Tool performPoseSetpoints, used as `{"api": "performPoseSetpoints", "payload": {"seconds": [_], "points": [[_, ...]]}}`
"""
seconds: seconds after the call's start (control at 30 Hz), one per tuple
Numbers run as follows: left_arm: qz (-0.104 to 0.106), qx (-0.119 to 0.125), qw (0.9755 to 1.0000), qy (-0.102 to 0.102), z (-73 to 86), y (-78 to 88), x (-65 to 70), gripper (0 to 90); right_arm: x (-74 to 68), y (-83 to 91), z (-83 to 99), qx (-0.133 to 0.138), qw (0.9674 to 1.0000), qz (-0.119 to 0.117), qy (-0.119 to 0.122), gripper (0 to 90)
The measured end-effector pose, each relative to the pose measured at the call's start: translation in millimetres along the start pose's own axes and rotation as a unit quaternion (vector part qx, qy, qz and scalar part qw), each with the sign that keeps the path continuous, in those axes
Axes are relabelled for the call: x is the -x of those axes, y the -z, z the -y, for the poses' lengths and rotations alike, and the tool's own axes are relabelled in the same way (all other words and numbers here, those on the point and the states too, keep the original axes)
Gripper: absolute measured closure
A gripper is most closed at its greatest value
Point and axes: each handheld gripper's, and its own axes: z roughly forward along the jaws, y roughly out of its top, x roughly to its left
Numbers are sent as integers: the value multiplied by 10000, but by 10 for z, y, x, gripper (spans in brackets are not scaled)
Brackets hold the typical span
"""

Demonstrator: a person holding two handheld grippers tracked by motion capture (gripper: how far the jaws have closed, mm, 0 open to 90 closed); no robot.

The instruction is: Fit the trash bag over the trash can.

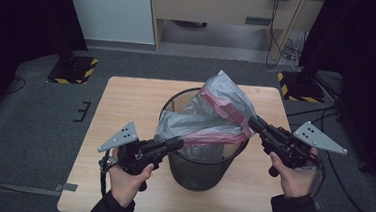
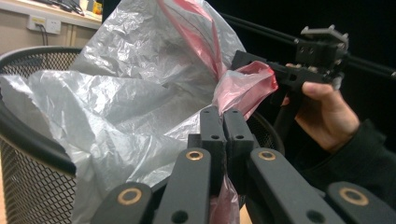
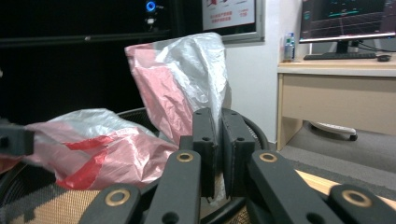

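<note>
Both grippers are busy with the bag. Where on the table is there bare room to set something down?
Bare wood lies on the table between its left edge and the wire bin, and along the far edge behind the bin. The near middle is crowded: left gripper and right gripper both pinch the plastic bag over the bin.

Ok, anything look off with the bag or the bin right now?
The grey and red bin liner isn't seated: it bunches up above the mesh wastebasket, its edge not folded over the rim. Both the left gripper and right gripper pinch it. Nothing torn or spilled.
</note>
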Motion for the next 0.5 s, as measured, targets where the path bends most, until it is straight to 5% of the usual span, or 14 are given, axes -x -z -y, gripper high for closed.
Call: {"api": "performPoseSetpoints", "payload": {"seconds": [0.5], "points": [[-59, 209, 9997, 133, -57, 72, -65, 887, 35, 30, -10, 203, 9996, 77, -156, 863]]}}
